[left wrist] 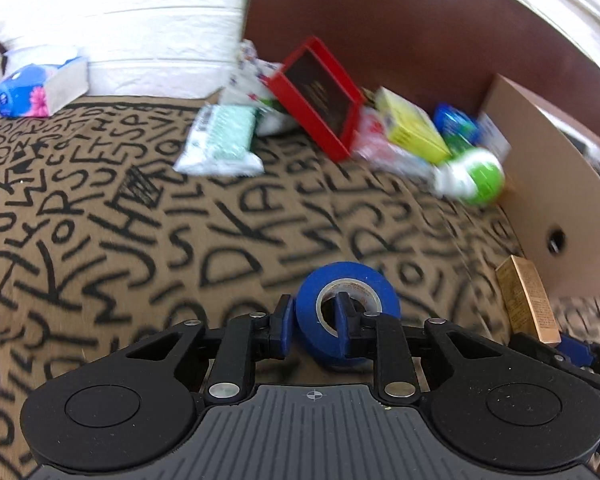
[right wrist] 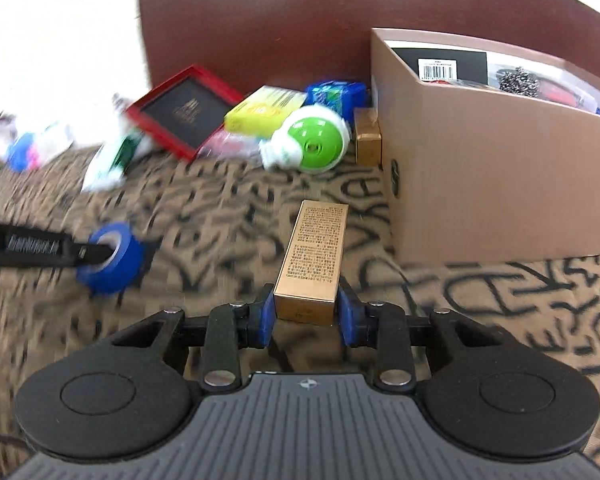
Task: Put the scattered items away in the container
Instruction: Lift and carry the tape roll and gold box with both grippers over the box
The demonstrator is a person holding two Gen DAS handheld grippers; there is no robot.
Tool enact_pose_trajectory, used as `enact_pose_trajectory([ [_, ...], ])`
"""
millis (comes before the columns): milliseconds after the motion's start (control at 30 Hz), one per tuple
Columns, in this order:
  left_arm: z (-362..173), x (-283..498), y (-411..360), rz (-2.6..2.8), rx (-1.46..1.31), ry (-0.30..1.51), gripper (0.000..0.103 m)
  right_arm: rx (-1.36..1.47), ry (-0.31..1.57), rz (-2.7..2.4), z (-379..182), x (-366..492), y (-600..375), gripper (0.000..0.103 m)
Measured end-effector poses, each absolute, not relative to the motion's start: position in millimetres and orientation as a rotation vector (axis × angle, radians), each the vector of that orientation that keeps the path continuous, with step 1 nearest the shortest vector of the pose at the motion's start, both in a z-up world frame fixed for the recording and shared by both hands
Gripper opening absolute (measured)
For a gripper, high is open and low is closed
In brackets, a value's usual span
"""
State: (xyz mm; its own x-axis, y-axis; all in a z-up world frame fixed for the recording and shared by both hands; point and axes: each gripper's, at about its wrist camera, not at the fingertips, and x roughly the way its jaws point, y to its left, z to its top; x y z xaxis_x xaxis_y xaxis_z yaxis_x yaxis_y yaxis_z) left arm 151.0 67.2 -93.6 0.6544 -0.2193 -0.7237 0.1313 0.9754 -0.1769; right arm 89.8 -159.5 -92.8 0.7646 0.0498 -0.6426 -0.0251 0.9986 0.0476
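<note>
My left gripper (left wrist: 314,312) is shut on a roll of blue tape (left wrist: 364,280): one finger is inside the roll's hole and the other presses on its outer wall. In the right wrist view the same tape roll (right wrist: 120,256) shows at the left. My right gripper (right wrist: 306,304) is shut on the near end of a long gold box (right wrist: 316,248), with a blue pad on each side. The gold box (left wrist: 528,300) also shows at the right of the left wrist view. An open cardboard box (right wrist: 480,184) with several items inside stands just right of the gold box.
Everything lies on a brown cloth with black letters (left wrist: 140,220). Piled against the dark brown back panel (right wrist: 280,32) are a red framed case (right wrist: 180,112), a yellow box (right wrist: 260,112), a green-and-white round container (right wrist: 312,140), a blue packet (right wrist: 332,94) and a white wipes pack (left wrist: 220,140). A blue tissue pack (left wrist: 32,92) lies far left.
</note>
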Motion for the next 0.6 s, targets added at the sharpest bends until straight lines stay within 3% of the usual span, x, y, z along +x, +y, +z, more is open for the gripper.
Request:
enact_pose_trajectory([
  [367, -85, 89, 18, -0.359, 0.085, 0.898, 0.019, -0.066, 0.742, 0.085, -90, 15, -178, 0.036],
  [433, -84, 79, 11, -0.387, 0.105, 0.903, 0.021, -0.057, 0.746, 0.083, -90, 9, -182, 0.037],
  [500, -86, 73, 5, -0.388, 0.129, 0.897, 0.035, -0.052, 0.741, 0.079, -90, 9, -182, 0.038],
  [600, -86, 73, 1, -0.367, 0.135, 0.901, 0.035, -0.037, 0.727, 0.078, -89, 11, -182, 0.042],
])
